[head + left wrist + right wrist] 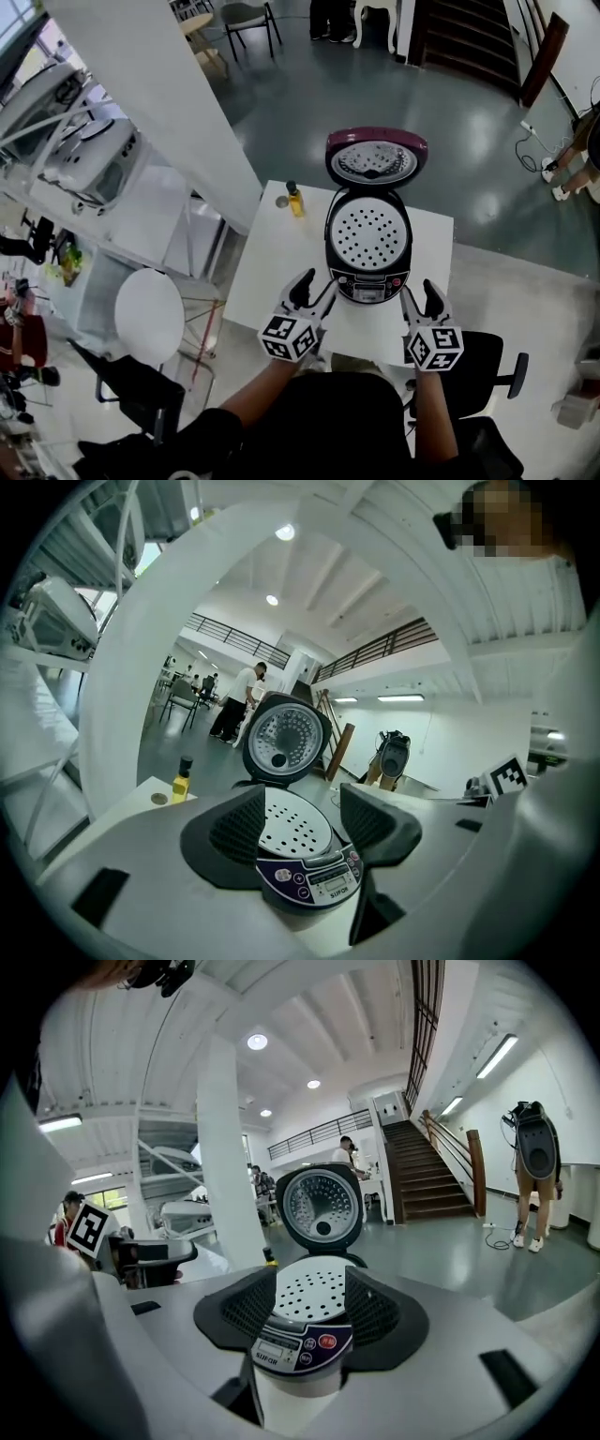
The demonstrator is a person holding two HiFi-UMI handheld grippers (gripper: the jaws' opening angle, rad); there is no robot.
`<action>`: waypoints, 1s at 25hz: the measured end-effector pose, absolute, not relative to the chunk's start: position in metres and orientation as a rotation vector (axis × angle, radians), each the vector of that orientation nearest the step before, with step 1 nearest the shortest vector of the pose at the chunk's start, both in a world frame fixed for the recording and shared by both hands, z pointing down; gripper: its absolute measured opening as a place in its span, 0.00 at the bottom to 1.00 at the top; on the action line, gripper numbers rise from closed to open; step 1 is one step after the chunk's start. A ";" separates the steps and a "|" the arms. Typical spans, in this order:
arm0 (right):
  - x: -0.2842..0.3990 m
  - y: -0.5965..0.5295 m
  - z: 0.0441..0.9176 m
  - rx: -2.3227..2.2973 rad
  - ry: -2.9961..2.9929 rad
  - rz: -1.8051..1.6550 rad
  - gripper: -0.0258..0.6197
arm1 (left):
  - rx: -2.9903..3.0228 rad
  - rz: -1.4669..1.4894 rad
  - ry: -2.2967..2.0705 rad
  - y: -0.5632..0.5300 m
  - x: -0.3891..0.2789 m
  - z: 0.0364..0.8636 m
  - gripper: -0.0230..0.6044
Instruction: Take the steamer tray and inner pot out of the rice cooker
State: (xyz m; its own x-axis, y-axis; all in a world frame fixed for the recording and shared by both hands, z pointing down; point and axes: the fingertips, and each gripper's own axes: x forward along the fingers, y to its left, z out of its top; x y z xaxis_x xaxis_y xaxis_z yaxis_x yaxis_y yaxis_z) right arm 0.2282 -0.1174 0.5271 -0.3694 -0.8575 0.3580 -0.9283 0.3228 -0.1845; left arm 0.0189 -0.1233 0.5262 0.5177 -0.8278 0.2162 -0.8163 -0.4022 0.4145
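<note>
Inside the rice cooker [367,282], perforated white steamer tray [367,234]; left tool [316,287], right tool [420,296] spread.

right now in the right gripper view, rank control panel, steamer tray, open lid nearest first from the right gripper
1. control panel, at the front, low
2. steamer tray, just behind it
3. open lid, upright at the back
</note>
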 end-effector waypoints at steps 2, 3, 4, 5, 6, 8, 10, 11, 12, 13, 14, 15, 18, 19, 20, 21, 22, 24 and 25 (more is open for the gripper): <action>0.228 -0.131 0.532 1.597 -2.403 0.536 0.35 | 2.278 -0.009 -1.362 -0.135 0.022 0.533 0.40; 0.228 -0.138 0.536 1.577 -2.408 0.536 0.35 | 2.274 0.005 -1.367 -0.141 0.023 0.536 0.40; 0.228 -0.145 0.539 1.560 -2.413 0.539 0.35 | 2.271 0.020 -1.372 -0.147 0.025 0.539 0.40; 0.229 -0.152 0.542 1.547 -2.417 0.544 0.36 | 2.270 0.035 -1.374 -0.153 0.027 0.542 0.40; 0.230 -0.158 0.545 1.536 -2.421 0.549 0.36 | 2.269 0.050 -1.375 -0.158 0.029 0.545 0.40; 0.233 -0.172 0.551 1.517 -2.429 0.560 0.36 | 2.264 0.081 -1.382 -0.170 0.033 0.552 0.40; 0.232 -0.186 0.559 1.480 -2.436 0.581 0.36 | 2.244 0.110 -1.389 -0.181 0.034 0.558 0.40; 0.229 -0.192 0.565 1.453 -2.439 0.595 0.36 | 2.224 0.118 -1.385 -0.186 0.033 0.561 0.40; 0.226 -0.197 0.570 1.425 -2.441 0.606 0.36 | 2.204 0.121 -1.377 -0.191 0.032 0.563 0.40; 0.224 -0.203 0.574 1.398 -2.442 0.610 0.36 | 2.191 0.122 -1.368 -0.195 0.033 0.564 0.40; 0.224 -0.209 0.578 1.375 -2.440 0.605 0.36 | 2.189 0.128 -1.362 -0.198 0.036 0.564 0.40; 0.225 -0.216 0.581 1.357 -2.434 0.595 0.36 | 2.193 0.140 -1.360 -0.202 0.038 0.564 0.40; 0.228 -0.238 0.596 1.327 -2.388 0.571 0.36 | 2.175 0.185 -1.373 -0.216 0.038 0.574 0.40; 0.229 -0.245 0.602 1.322 -2.369 0.570 0.36 | 2.165 0.203 -1.376 -0.222 0.036 0.580 0.41; 0.229 -0.251 0.608 1.318 -2.350 0.571 0.36 | 2.161 0.226 -1.378 -0.228 0.035 0.586 0.41; 0.229 -0.257 0.614 1.317 -2.332 0.576 0.36 | 2.161 0.255 -1.377 -0.233 0.035 0.594 0.41; 0.228 -0.261 0.618 1.318 -2.315 0.582 0.36 | 2.163 0.290 -1.371 -0.239 0.035 0.602 0.41; 0.228 -0.269 0.626 1.322 -2.285 0.594 0.36 | 2.167 0.369 -1.339 -0.249 0.037 0.618 0.40; 0.228 -0.273 0.630 1.320 -2.270 0.595 0.36 | 2.168 0.408 -1.315 -0.253 0.039 0.626 0.40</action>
